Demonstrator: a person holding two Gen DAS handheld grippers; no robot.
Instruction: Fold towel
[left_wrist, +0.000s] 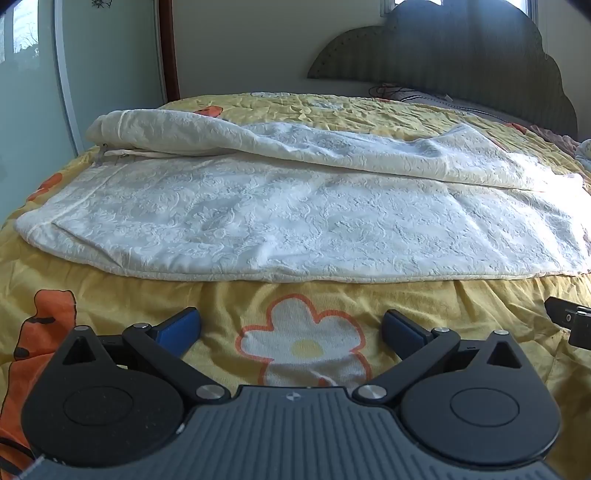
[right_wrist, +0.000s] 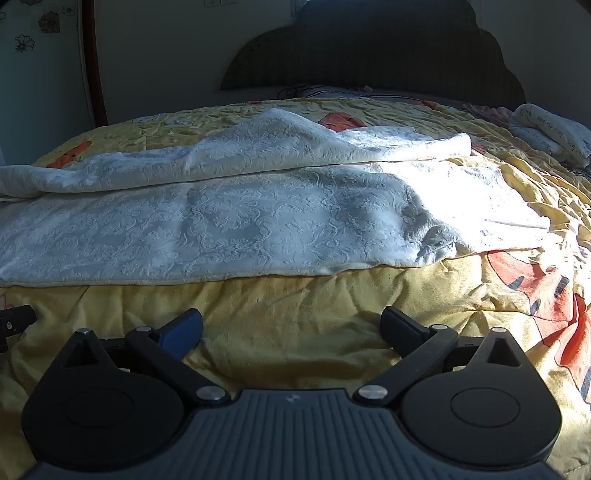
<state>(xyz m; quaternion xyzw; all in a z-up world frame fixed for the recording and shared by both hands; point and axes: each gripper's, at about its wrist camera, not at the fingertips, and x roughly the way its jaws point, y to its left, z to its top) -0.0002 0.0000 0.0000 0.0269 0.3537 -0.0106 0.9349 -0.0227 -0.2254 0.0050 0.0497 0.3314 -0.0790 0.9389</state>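
A large white embossed towel (left_wrist: 295, 221) lies spread across the yellow bedspread, its far part bunched into a long rolled ridge. In the right wrist view the same towel (right_wrist: 240, 229) shows its right end in bright sunlight. My left gripper (left_wrist: 291, 328) hovers open over the bedspread, short of the towel's near hem, with nothing between its blue pads. Over the bedspread near the towel's right half, my right gripper (right_wrist: 291, 328) is open and holds nothing. The right gripper's edge (left_wrist: 570, 321) shows at the far right of the left wrist view.
The yellow bedspread (left_wrist: 303, 295) with orange and white flower prints covers the bed. A dark scalloped headboard (right_wrist: 369, 55) stands at the back. Folded cloth (right_wrist: 550, 133) sits at the bed's right rear. A wall and door frame (left_wrist: 168, 48) are to the left.
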